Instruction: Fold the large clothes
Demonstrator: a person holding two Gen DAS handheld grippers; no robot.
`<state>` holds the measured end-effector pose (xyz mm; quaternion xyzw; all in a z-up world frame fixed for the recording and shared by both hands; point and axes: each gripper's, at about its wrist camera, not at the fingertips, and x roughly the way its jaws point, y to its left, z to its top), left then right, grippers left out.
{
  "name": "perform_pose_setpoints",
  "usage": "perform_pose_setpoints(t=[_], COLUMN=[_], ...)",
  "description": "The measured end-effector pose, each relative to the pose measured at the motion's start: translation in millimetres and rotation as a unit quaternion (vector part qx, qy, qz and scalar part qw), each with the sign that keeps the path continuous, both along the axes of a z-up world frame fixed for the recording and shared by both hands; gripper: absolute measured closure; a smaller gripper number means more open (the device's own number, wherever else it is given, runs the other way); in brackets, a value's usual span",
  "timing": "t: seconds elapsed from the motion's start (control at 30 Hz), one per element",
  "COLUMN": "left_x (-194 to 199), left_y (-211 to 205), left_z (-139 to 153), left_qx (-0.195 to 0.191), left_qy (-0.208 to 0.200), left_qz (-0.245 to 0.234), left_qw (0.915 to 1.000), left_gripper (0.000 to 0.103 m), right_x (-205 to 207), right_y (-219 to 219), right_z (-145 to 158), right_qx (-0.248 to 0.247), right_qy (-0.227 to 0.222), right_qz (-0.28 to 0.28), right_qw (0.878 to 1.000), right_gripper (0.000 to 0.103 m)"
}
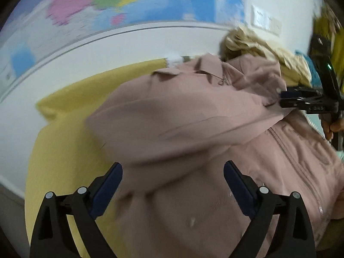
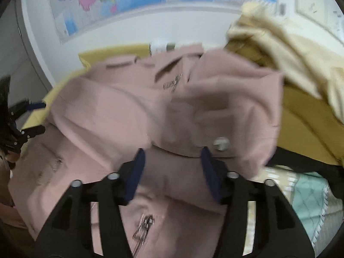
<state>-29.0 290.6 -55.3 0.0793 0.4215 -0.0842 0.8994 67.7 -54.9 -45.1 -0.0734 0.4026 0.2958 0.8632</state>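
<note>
— Pink jacket (image 1: 193, 118) lies on the yellow sheet (image 1: 64, 129), both sleeves folded across the chest.

— And my claws?

— My left gripper (image 1: 173, 185) and right gripper (image 2: 172, 172) both gape empty above it. The body fold is left, I judge.

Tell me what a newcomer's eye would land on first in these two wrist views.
The dusty-pink zip jacket fills the middle of both views, spread over a yellow cover, its sleeves folded across the front. Both grippers are open above it: the left gripper at its lower part, the right gripper near a metal snap. Behind, a bright coloured map hangs on the wall, and cream clothing is heaped at the right.
</note>
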Motion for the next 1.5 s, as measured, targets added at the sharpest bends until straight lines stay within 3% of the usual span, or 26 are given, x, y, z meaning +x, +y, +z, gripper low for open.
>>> perform_pose_setpoints(t=[0.23,0.67,1.03,1.17,1.23,1.5], left_x=[-56,-106,-131,-141,-147,-165], left_y=[33,48,41,51,52,38], left_z=[-4,-25,-27,-26,-27,-27], left_qx=[-0.040,-0.051,-0.062,-0.094,-0.093,-0.110], left_qy=[0.013,0.046,0.045,0.052,0.058,0.088], left_qz=[0.061,0.094,0.083,0.088,0.090,0.039], left_qw=[0.9973,0.9932,0.9936,0.9904,0.9900,0.9892], left_gripper=[0.011,0.011,0.011,0.009,0.009,0.007], right_x=[-38,-103,-130,-138,-144,-162], right_y=[-53,-98,-129,-143,-150,-145], right_z=[19,-12,-26,-27,-29,-36], right_qx=[0.106,0.160,0.183,0.198,0.205,0.197], right_qy=[0.038,0.101,0.125,0.139,0.150,0.164], right_qz=[-0.009,-0.030,-0.060,-0.063,-0.060,-0.032], right_qw=[0.994,0.981,0.973,0.968,0.965,0.966], right_gripper=[0.037,0.030,0.022,0.019,0.017,0.014])
